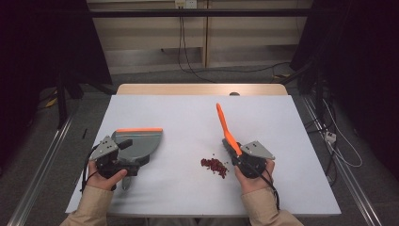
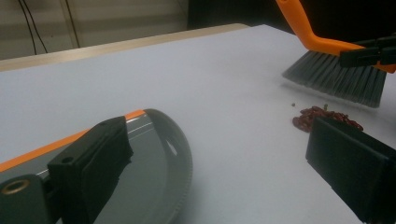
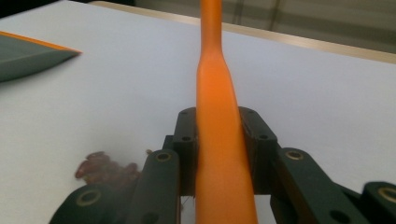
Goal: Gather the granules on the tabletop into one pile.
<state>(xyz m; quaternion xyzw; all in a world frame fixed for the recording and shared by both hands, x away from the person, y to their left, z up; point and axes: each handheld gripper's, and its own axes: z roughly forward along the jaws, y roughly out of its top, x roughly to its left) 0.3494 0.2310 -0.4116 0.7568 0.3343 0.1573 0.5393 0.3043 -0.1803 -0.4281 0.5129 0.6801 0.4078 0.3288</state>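
Both forearms in tan sleeves enter at the bottom edge of the high view, each hand carrying a gripper. At lower left, the left gripper (image 1: 114, 157) sits at the grey dustpan (image 1: 139, 143) with its orange lip; in the left gripper view its fingers (image 2: 91, 161) stand spread wide, one over the pan's rim, clamping nothing. At lower right, the right gripper (image 1: 241, 157) has its fingers (image 3: 187, 135) clenched on the orange brush (image 1: 225, 127), whose handle slants toward the upper centre of the frame. Between the two hands, just left of the right gripper, a small heap of red beans (image 1: 214, 165) lies on the white table (image 1: 188, 117); the grey bristles (image 2: 338, 77) hang just above them.
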